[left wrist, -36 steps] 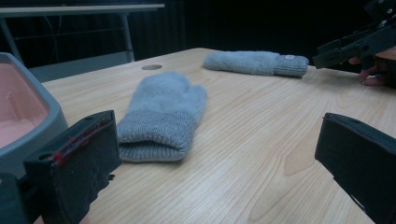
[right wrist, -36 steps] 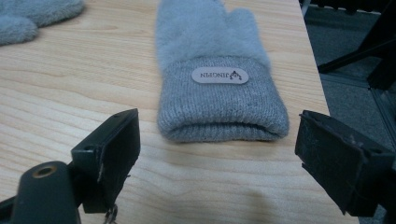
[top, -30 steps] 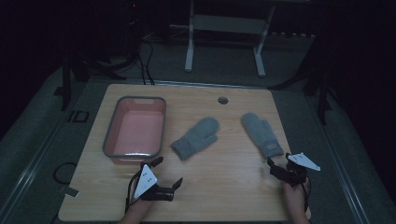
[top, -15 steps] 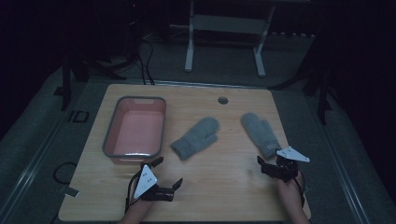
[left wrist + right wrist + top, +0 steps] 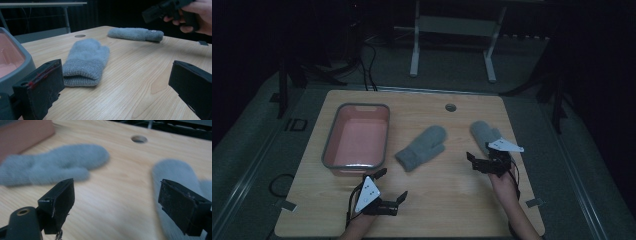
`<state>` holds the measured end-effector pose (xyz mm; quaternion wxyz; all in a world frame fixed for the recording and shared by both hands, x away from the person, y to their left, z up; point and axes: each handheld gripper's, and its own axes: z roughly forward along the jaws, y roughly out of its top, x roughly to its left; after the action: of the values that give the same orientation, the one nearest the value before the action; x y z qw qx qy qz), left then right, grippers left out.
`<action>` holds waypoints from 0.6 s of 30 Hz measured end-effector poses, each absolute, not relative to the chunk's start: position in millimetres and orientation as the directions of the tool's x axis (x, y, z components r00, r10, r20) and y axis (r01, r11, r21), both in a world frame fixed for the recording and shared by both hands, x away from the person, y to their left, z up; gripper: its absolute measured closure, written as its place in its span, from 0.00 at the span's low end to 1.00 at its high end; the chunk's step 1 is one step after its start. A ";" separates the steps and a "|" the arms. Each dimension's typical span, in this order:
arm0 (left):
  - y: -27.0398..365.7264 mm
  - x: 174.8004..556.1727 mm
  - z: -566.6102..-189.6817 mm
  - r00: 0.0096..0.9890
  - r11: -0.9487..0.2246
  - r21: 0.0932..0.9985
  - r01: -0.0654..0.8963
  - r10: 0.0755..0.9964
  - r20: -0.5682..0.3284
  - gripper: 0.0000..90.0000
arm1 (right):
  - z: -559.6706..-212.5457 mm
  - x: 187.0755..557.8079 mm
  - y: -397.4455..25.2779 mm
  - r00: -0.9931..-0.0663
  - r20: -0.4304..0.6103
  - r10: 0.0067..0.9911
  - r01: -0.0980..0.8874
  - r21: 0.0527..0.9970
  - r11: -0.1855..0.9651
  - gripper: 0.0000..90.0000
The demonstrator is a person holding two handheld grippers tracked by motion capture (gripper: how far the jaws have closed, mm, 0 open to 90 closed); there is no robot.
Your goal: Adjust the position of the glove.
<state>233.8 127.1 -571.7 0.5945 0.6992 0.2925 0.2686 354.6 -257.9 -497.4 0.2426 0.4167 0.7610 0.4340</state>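
Two grey knit mittens lie on the wooden table (image 5: 452, 195). One mitten (image 5: 422, 147) (image 5: 86, 61) (image 5: 55, 166) rests at the middle, the other mitten (image 5: 484, 131) (image 5: 135, 33) (image 5: 175, 173) at the right. My left gripper (image 5: 391, 186) (image 5: 117, 82) is open near the front edge, facing the middle mitten's cuff from a short way off. My right gripper (image 5: 480, 156) (image 5: 117, 195) is open too, held low at the near end of the right mitten, with one jaw over the wool. Neither holds anything.
A grey-rimmed pink tub (image 5: 357, 137) (image 5: 12, 65) (image 5: 25, 132) stands at the table's left, close beside my left gripper. A round cable hole (image 5: 450, 107) (image 5: 139, 138) sits near the far edge. A metal stand (image 5: 452, 30) is on the floor beyond the table.
My right gripper has moved left and forward, up to the near end of the right mitten. The left gripper and both mittens have stayed put.
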 end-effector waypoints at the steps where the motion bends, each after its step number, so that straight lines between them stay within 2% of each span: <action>1: 127.0 233.8 -571.7 0.685 -0.123 0.988 0.089 0.728 0.028 0.00 | -494.2 357.7 -253.3 -0.544 -0.011 0.839 0.414 0.866 0.280 0.15; 9: 127.7 234.2 -571.7 0.688 -0.118 0.989 0.094 0.725 0.021 0.00 | -475.3 384.3 -215.0 -0.620 0.007 0.785 0.393 0.869 0.302 0.15; 18: 128.2 234.6 -571.7 0.691 -0.114 0.989 0.097 0.723 0.016 0.00 | -476.6 412.5 -167.7 -0.700 -0.002 0.714 0.381 0.845 0.376 0.16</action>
<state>234.6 128.2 -571.7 0.5973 0.6990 0.2934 0.2619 412.5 -167.7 -476.6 0.1873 0.3390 0.8079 0.4441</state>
